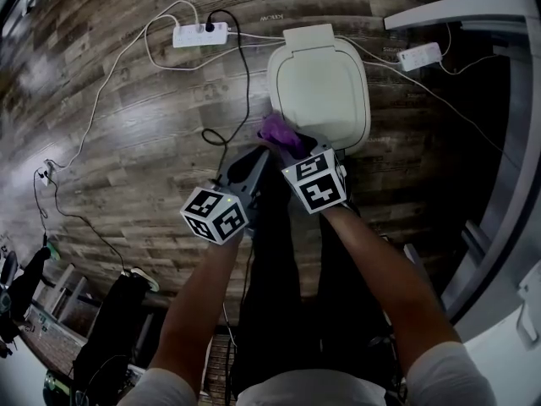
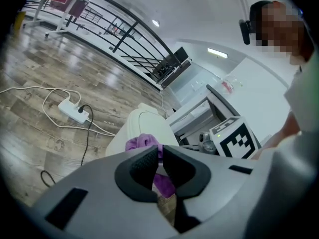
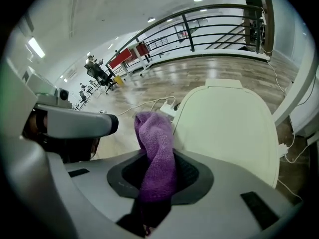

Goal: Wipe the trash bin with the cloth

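Your right claw (image 3: 157, 177) is clamped on the purple cloth (image 3: 152, 133), which looks soft, light and floppy; grip it by a bunched fold. The cloth sits at the 7 o'clock edge of the trash bin (image 1: 319, 83) lid. Your left claw (image 2: 160, 156) is nearly together, and whether it nips the cloth is hidden. The bin's sides barely show.

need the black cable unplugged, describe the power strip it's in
A cream trash bin stands on the wood floor. The white power strip lies left of its hinge end in the head view; unlike the white block on the bin's other side, it holds a black plug.
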`<move>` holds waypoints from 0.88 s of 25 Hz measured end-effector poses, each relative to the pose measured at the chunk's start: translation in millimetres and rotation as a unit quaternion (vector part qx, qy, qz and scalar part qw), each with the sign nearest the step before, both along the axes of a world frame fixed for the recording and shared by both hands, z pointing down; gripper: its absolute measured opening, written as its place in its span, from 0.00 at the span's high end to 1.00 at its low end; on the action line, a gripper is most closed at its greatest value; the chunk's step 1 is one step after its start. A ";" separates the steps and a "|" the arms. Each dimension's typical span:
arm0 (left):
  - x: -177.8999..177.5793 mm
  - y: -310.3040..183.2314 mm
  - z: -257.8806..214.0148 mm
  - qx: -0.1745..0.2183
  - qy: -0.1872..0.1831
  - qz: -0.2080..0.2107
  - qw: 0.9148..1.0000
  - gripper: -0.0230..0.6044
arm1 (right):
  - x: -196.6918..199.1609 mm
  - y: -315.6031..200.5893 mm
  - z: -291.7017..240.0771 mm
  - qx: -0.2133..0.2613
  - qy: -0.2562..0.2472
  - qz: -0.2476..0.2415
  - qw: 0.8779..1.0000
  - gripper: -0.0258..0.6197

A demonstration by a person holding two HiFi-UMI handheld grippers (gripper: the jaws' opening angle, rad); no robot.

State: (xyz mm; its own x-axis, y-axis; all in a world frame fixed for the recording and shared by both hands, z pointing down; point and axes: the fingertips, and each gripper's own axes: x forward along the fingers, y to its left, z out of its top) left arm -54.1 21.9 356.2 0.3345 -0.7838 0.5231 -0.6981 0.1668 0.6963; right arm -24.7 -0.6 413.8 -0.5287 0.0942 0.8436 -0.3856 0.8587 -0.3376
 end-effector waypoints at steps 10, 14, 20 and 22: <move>25.5 -17.6 -0.8 0.006 0.004 0.019 1.000 0.92 | 30.0 -19.4 -0.5 0.003 -0.005 0.028 1.000 0.79; 32.8 -21.8 1.0 0.002 0.002 0.027 1.000 0.92 | 42.8 -26.5 -1.2 0.006 -0.010 0.035 0.999 0.79; 48.3 -34.4 -0.2 0.003 0.001 0.042 0.999 0.92 | 76.5 -44.4 0.7 0.016 -0.004 0.047 0.999 0.79; 54.5 -38.9 -0.6 0.004 0.002 0.048 0.999 0.92 | 88.0 -52.0 0.8 0.019 -0.001 0.052 0.998 0.79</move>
State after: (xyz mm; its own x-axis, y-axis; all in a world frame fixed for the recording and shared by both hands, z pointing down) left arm 0.4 -17.0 355.6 0.4109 -0.7520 0.5155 -0.7073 0.0937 0.7006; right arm 63.4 -52.6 414.6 -0.5353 0.0069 0.8446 -0.4732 0.8258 -0.3067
